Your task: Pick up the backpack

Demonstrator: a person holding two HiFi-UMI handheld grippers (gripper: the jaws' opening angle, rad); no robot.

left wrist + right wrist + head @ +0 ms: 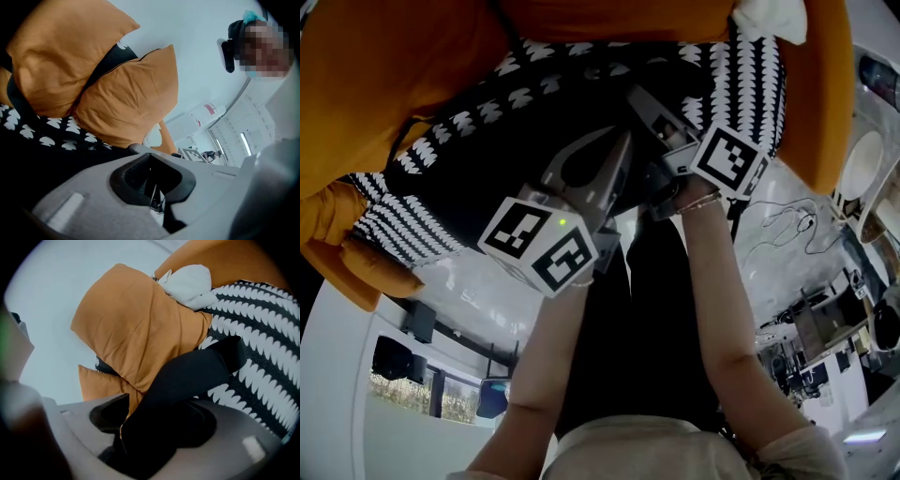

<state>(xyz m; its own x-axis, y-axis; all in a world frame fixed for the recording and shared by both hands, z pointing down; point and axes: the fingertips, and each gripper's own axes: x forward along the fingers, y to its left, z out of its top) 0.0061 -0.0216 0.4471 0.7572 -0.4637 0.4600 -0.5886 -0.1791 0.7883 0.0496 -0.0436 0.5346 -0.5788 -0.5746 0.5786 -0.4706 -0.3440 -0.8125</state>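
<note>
Right claw point(154, 427) open around the strap point(187, 376), left claw point(152, 180) closed and empty.
The black strap runs between the right claw's spread jaws, coming off the black-and-white patterned backpack point(534, 103), which is wedged among orange cushions point(384, 84). Beyond lie a glossy white floor point(459, 281), loose cables point(792, 225) and cluttered desks point(825, 328).
</note>
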